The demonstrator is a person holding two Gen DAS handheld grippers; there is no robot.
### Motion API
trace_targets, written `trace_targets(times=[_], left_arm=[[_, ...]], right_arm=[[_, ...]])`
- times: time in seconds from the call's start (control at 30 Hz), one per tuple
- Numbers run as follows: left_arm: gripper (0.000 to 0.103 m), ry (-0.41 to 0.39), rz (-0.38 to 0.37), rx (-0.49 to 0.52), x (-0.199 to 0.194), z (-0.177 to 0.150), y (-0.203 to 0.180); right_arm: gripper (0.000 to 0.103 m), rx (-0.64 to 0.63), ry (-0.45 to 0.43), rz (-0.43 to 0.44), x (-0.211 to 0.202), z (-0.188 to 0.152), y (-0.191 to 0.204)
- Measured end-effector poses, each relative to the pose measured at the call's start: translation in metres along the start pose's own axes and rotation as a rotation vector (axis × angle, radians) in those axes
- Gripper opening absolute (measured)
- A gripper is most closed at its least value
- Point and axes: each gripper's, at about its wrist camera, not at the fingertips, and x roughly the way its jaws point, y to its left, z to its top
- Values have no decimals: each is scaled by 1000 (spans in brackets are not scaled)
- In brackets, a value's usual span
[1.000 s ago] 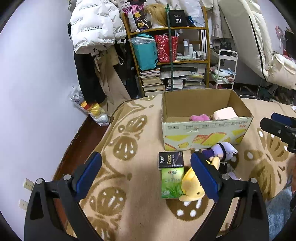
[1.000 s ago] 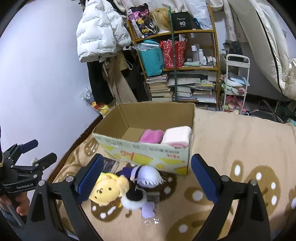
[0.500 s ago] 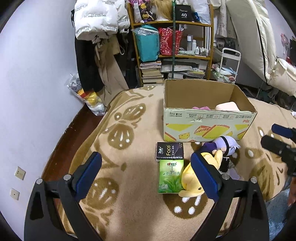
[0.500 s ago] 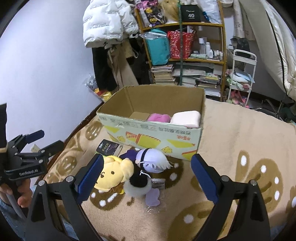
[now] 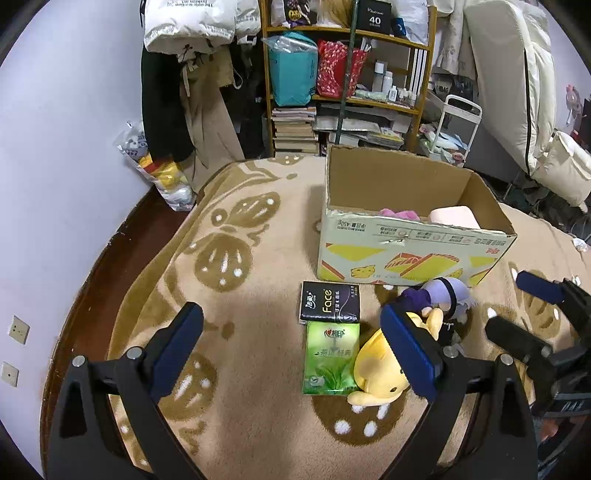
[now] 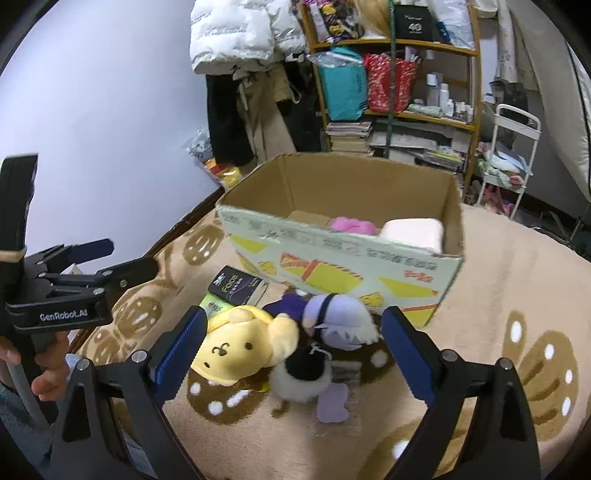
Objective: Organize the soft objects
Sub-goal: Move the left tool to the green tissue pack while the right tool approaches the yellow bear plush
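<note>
Plush toys, three, lie loose on the patterned blanket in front of the cardboard box (image 6: 340, 258): yellow dog plush (image 6: 236, 347), purple-haired doll (image 6: 336, 319), and a black-and-white pompom charm (image 6: 303, 373) touching both. Two tissue packs sit just beside the dog: black pack (image 5: 330, 302) printed "Face", green pack (image 5: 331, 358) with Chinese lettering too small to read for certain. Inside the box already: pink fluffy item (image 6: 351, 225) and pale pink folded cloth (image 6: 412, 232).

Change over the last second: both wrist views have drawn lower and nearer to the toys, which now fill more of each frame; nothing on the blanket has shifted. The right claw (image 6: 291, 354) has come to straddle the dog and doll, fingers spread wide, holding nothing. The left claw (image 5: 291, 354) is likewise wide open and empty, with the green pack between its fingers and the dog at its right finger. Judged: approach stage, with a first pick of a plush likely from the right side; five items remain unsorted.

Writing legible: "GenRobot.AI" on the left claw body in the right wrist view; "40" on a black box (image 5: 375, 16) atop the shelf (image 5: 347, 99); repeated small print on the white puffer jacket (image 5: 192, 22), unreadable; box rim print, Chinese, mostly unreadable.
</note>
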Motion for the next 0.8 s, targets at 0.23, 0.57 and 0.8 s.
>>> trace_targets(times=[0.23,0.57,0.8], left_arm=[[96,90,-38,-39,25,-1,8],[96,159,-74,-31,49,-8,7],[96,238,-81,-22,68,-13,12]], right_arm=[[99,-61,57,14,24,-4,19],[99,-108,136,38,53,-16,31],[99,-111,171,45,66,-22,34]])
